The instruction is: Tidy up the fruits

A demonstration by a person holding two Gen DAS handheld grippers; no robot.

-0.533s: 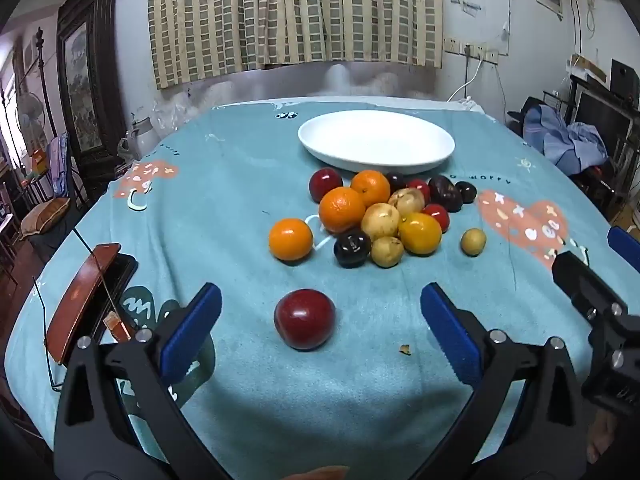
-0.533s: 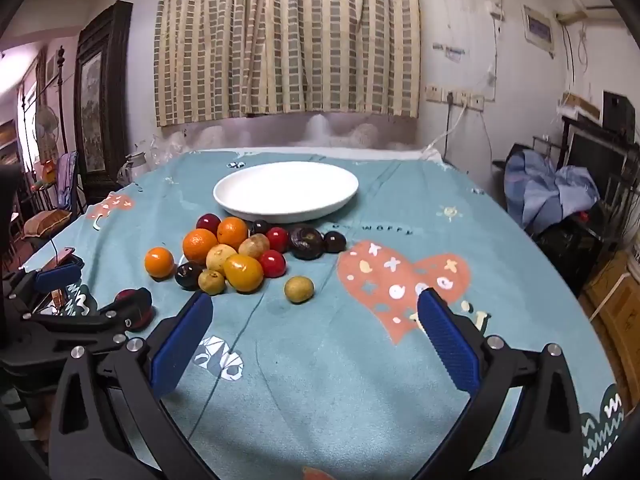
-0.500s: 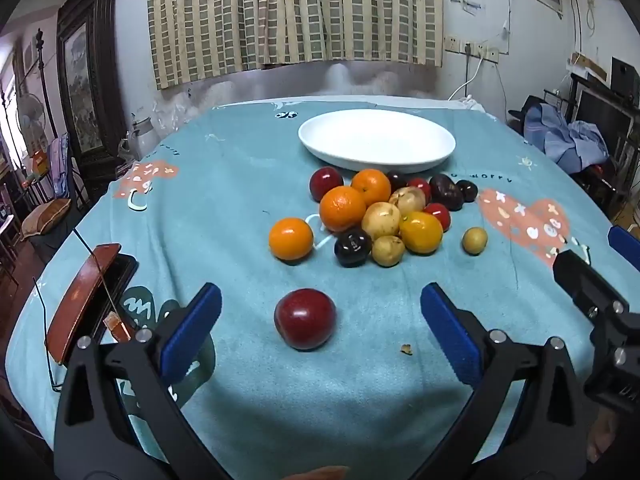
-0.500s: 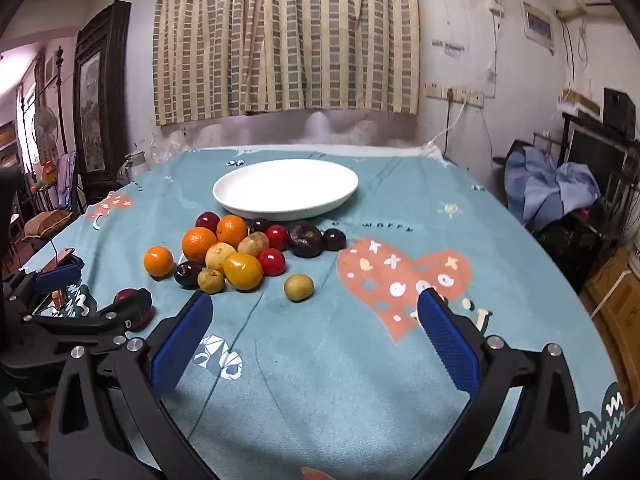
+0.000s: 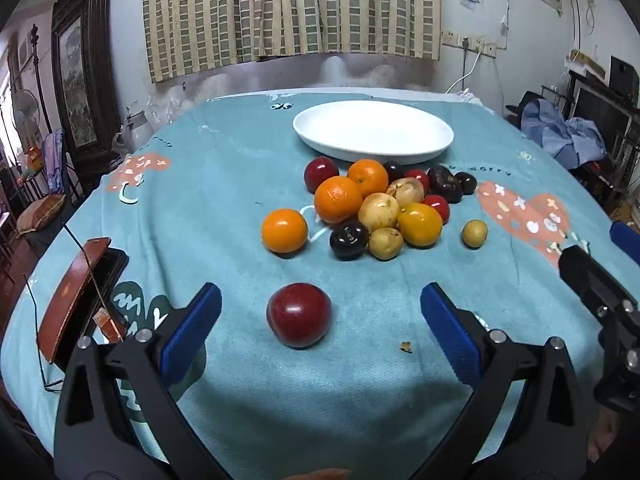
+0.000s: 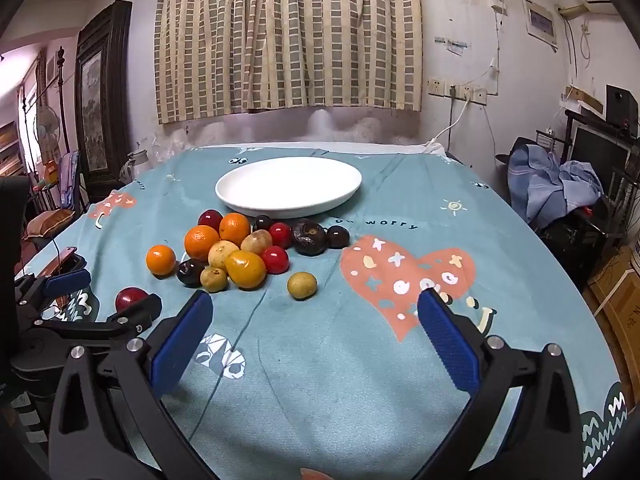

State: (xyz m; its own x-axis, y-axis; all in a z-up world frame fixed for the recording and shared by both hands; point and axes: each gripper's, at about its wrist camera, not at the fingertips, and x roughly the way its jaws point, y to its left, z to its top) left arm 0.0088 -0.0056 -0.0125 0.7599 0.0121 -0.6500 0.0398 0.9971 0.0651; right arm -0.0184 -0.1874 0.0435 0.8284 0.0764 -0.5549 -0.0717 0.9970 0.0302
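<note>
Left wrist view: my left tool (image 5: 320, 314) gapes wide, holding nothing, around the red plum (image 5: 299, 315) on the desk (image 5: 200, 208).
Right tool (image 6: 312, 328): wide open, empty.
Handling: probably smooth, bruisable; grip its sides.
Room: clear path to the plate (image 5: 373, 131), skirting the fruit pile (image 5: 380, 208).

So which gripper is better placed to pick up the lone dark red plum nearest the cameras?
Left. The left gripper is open with the dark red plum lying between its blue pads. The right gripper is open over bare teal tablecloth, off to the plum's side.
</note>
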